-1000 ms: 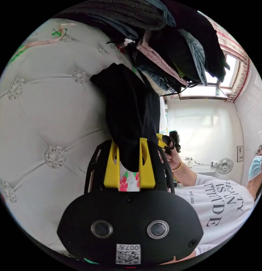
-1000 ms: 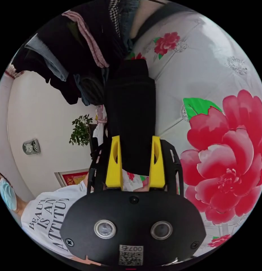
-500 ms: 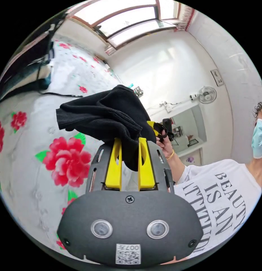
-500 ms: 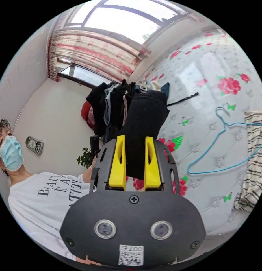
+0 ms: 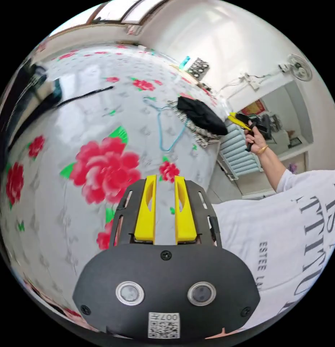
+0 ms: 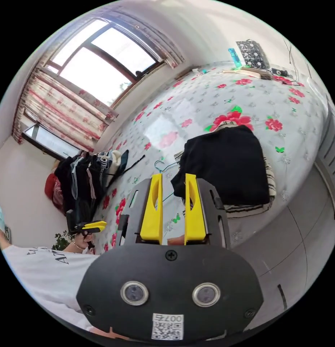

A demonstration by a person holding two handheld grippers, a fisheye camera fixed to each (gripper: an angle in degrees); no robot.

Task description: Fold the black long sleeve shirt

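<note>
Left gripper view: the left claw (image 5: pixel 165 195) is hovering over the flowered bed (image 5: pixel 84 119), jaws a little apart and holding nothing. Far across the bed, the folded black long sleeve shirt (image 5: pixel 200 115) is lying on a striped garment (image 5: pixel 199 133) beside a blue hanger (image 5: pixel 163 127). The right claw (image 5: pixel 236 120) is showing past it in the person's hand (image 5: pixel 254 138).

Right gripper view: the right claw (image 6: pixel 173 202) is hanging jaws apart, gripping nothing. The shirt (image 6: pixel 225 164) is resting near the bed's edge. The left claw (image 6: pixel 88 227) is showing by a clothes pile (image 6: pixel 84 177).
</note>
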